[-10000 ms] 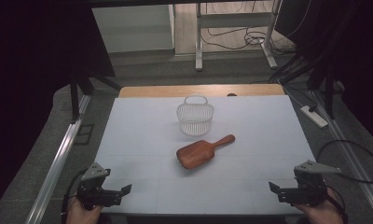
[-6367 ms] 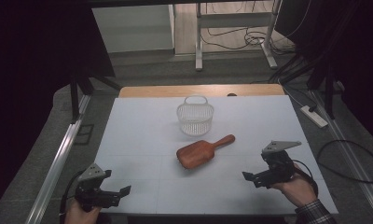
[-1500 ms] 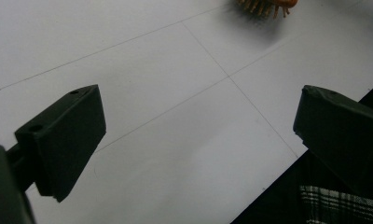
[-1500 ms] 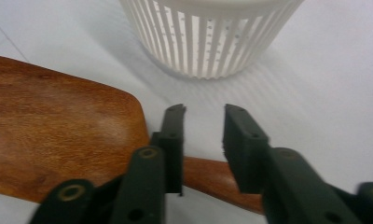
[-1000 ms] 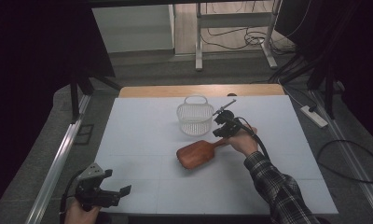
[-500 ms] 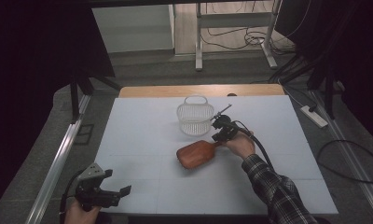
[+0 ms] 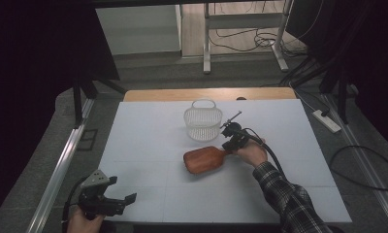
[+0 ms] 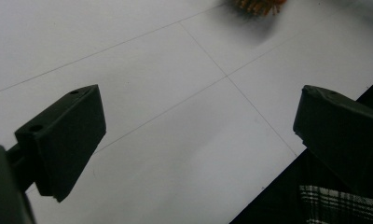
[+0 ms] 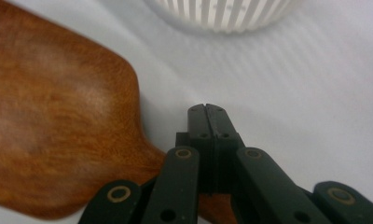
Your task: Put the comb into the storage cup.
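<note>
The right claw is sitting clenched, jaws pressed together above the handle of the flat reddish-brown wooden paddle-shaped board; whether it is pinching that handle cannot be told. The board is lying flat on the white-covered desk, just in front of the white slotted plastic basket. The left claw is resting released near the desk's front left corner, jaws wide apart over bare surface.

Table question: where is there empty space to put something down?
The white table is bare left of the basket and along the front between the left hand-held gripper and the plaid sleeve. It is crowded mid-table, where the wooden paddle, basket and right hand-held gripper bunch together.
</note>
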The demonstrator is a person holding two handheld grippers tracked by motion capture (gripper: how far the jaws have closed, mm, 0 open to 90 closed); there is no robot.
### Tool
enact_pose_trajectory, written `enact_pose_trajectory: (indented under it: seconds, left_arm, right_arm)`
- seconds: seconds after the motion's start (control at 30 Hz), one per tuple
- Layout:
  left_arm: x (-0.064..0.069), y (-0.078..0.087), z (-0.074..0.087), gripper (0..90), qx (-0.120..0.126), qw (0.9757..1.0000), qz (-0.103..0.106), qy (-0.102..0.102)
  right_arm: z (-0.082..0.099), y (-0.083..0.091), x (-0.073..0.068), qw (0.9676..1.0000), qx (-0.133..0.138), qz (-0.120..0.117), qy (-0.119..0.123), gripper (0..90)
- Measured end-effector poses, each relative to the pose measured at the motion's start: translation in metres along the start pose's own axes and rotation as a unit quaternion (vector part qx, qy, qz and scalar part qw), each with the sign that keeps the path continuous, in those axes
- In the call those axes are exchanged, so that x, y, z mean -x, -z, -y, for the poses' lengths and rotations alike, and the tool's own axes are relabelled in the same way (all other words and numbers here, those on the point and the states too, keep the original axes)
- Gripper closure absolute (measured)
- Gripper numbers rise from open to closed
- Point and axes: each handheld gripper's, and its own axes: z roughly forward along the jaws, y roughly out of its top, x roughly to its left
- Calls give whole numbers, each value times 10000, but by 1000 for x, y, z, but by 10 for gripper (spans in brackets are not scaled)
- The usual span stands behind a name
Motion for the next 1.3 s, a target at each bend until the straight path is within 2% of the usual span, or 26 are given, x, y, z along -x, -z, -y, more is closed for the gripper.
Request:
enact_pose_trajectory:
  seconds: [0.3,0.73,1.13,1.3]
  left_arm:
    - [0,0,0,32,-7,10000,-5,-11]
    - [0,-1,-1,32,-3,10000,-14,-8]
    - [1,-1,-1,33,-24,10000,-18,-24]
    - [0,-1,-1,34,-30,10000,-10,-24]
  right_arm:
    - [13,4,-6,9999,-115,0,78,893]
    - [34,13,-23,9996,-195,-95,196,893]
    - [56,25,-28,9997,-95,-233,51,893]
    - [62,28,-31,9995,-130,-278,37,893]
